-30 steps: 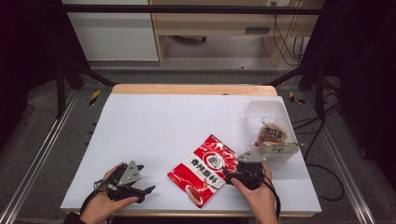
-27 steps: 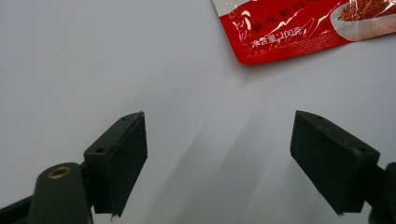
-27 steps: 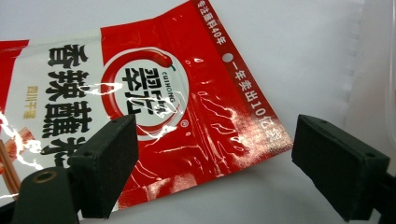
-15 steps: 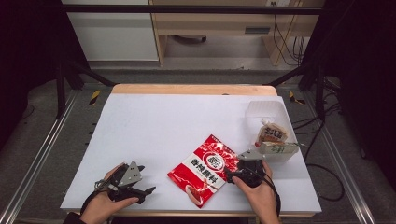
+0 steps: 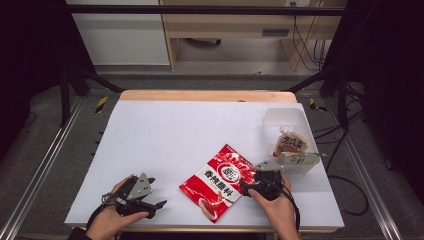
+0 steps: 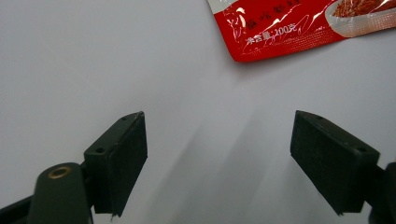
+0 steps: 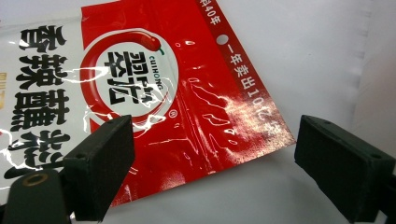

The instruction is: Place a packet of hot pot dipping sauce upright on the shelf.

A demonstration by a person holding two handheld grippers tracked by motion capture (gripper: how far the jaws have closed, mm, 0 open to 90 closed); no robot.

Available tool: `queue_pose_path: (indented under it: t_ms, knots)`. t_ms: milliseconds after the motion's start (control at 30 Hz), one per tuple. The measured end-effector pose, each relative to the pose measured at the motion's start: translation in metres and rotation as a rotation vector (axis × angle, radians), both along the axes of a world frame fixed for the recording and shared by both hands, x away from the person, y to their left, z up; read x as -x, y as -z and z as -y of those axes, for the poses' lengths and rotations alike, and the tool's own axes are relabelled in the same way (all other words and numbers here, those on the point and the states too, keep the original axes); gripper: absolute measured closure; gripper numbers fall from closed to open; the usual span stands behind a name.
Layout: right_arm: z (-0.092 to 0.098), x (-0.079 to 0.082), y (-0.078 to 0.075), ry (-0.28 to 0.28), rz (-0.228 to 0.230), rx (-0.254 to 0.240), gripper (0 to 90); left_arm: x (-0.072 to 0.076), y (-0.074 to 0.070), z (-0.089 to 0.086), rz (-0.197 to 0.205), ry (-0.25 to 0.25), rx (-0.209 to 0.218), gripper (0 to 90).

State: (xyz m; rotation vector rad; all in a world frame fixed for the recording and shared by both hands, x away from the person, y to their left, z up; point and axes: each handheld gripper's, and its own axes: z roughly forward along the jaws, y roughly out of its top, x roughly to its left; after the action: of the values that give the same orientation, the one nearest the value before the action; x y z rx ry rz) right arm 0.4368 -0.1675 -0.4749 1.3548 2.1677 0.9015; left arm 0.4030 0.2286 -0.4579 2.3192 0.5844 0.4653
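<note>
High view: a red seasoning packet (image 5: 220, 182) lies flat on the white table (image 5: 175, 135), near the front edge and right of centre, tilted so one corner points toward the person. The right gripper (image 5: 247, 186) sits just beside the packet's right edge, held in the right hand (image 5: 275, 205). The left gripper (image 5: 159, 204) rests low at the front left, well apart from the packet, in the left hand (image 5: 107, 220). At the right rim of the table stands a clear plastic container (image 5: 287, 120) holding a brown-labelled sachet (image 5: 291, 143) and a pale flat pack (image 5: 298, 159); neither gripper view takes these in.

Right gripper view: the right gripper (image 7: 212, 163) has its jaws released and spread wide. The packet (image 7: 154, 93) shows close up, with a white round logo carrying a red chilli, "CUIHONG" lettering, large black characters on a white panel and a punched hang hole near the top seam. The packet's lower corner lies between the two jaws, but the pads stand clear of it. Print detail is not legible from above.

Left gripper view: the left gripper (image 6: 217, 154) is also released, jaws wide, with bare table between them. One corner of the packet (image 6: 299, 23) shows at the top, with small white print and a clear window on reddish contents.
</note>
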Motion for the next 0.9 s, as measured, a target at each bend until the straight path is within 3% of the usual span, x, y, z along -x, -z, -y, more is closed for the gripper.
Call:
queue_pose_path:
  t_ms: [333,433,600,667,733,767,900]
  knots:
    - [-0.0011,-0.0019,0.0017,-0.005,-0.016,-0.006,12.6,0.0001,0.0000,0.0004,0.000,0.004,-0.001,18.9]
    - [-0.0017,-0.0035,0.0007,-0.015,0.004,-0.012,13.7,0.0001,-0.0001,0.0004,0.001,0.004,-0.001,18.9]
    - [-0.0024,-0.0018,-0.0041,-0.031,0.036,-0.081,16.9,-0.0001,0.0001,0.0005,-0.001,0.004,0.000,18.9]
    - [-0.0025,-0.0011,-0.0061,-0.039,0.039,-0.125,18.4,0.0001,0.0000,0.0006,0.001,0.005,-0.002,18.9]
    - [-0.0002,-0.0015,-0.0073,-0.041,0.025,-0.206,19.4,0.0001,0.0001,0.0007,0.000,0.005,-0.002,18.9]
    - [0.0005,-0.0016,-0.0074,-0.041,0.021,-0.217,20.4,0.0000,0.0002,0.0007,-0.001,0.006,-0.003,18.9]
    - [-0.0030,-0.0011,-0.0055,-0.058,0.009,-0.181,23.5,0.0000,0.0005,0.0013,-0.002,0.009,-0.007,18.9]
